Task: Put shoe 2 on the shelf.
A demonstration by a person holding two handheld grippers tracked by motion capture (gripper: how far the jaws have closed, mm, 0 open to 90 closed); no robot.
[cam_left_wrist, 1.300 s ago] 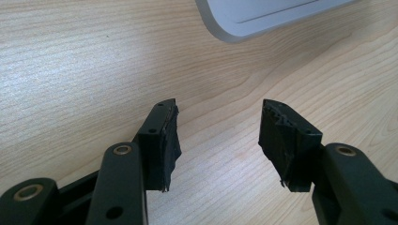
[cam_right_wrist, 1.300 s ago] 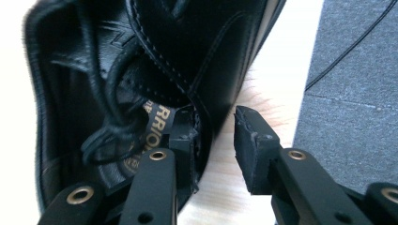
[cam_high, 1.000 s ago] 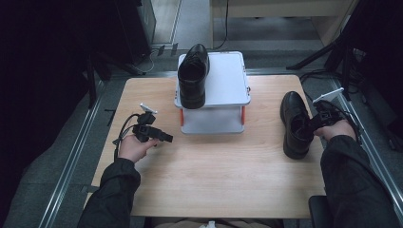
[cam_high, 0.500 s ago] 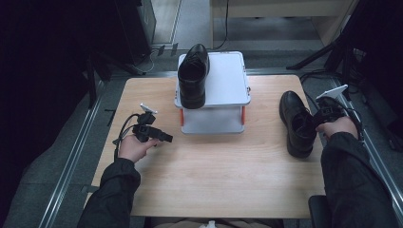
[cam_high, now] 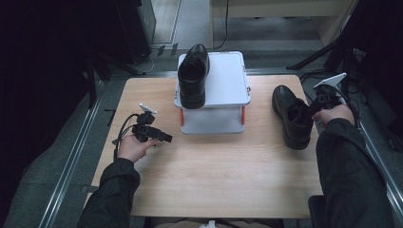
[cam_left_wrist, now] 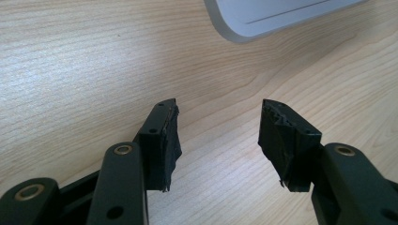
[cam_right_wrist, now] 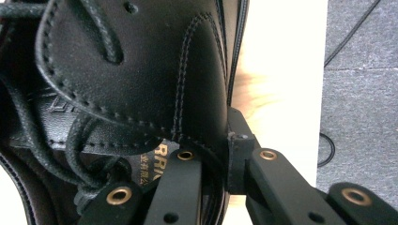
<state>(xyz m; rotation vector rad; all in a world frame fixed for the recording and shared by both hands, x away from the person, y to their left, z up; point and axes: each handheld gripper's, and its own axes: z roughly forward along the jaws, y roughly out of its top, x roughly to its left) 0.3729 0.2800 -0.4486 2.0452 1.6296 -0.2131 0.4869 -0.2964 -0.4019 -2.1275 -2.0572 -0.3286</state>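
the left gripper (cam_high: 154, 134) is idling over the table (cam_high: 214, 175), jaws wide and empty. the right gripper (cam_right_wrist: 213, 154) is pinching the collar of the second shoe (cam_high: 292, 116) by the table's right edge; such a thin hold risks it swinging or slipping. since the earlier frame its jaws have been closing and the shoe is tipping up. the box (cam_high: 223, 90) is carrying its mate (cam_high: 193, 76).

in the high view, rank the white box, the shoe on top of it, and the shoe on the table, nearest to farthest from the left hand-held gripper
From the left hand-held gripper:
1. White box, just right of it.
2. Shoe on the box, up at the box's left edge.
3. Shoe on the table, far right.
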